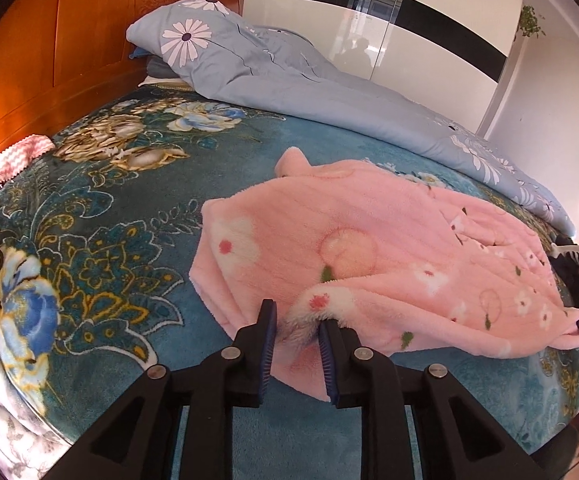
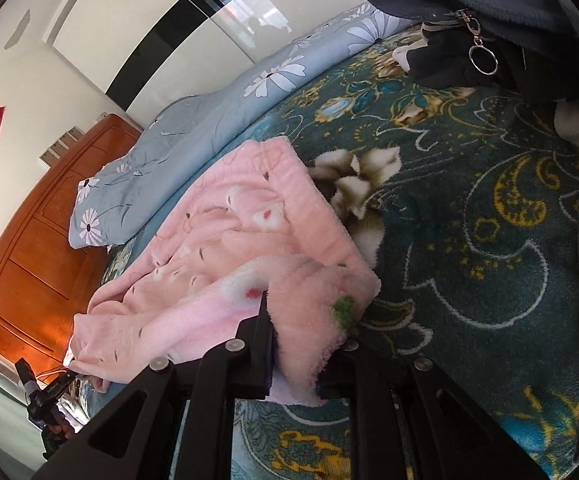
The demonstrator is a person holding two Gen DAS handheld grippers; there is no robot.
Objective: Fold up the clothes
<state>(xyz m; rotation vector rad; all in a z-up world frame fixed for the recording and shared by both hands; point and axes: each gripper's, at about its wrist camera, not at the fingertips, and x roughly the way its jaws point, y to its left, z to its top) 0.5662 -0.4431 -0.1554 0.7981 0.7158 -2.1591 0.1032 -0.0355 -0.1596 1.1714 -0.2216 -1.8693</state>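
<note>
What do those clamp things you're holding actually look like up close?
Each hand-held gripper, left and right, is matte black plastic: two angular fingers on linked arms joined by round silver pins. The left fingers carry ribbed blue pads on their inner faces. No cables or markings show.
</note>
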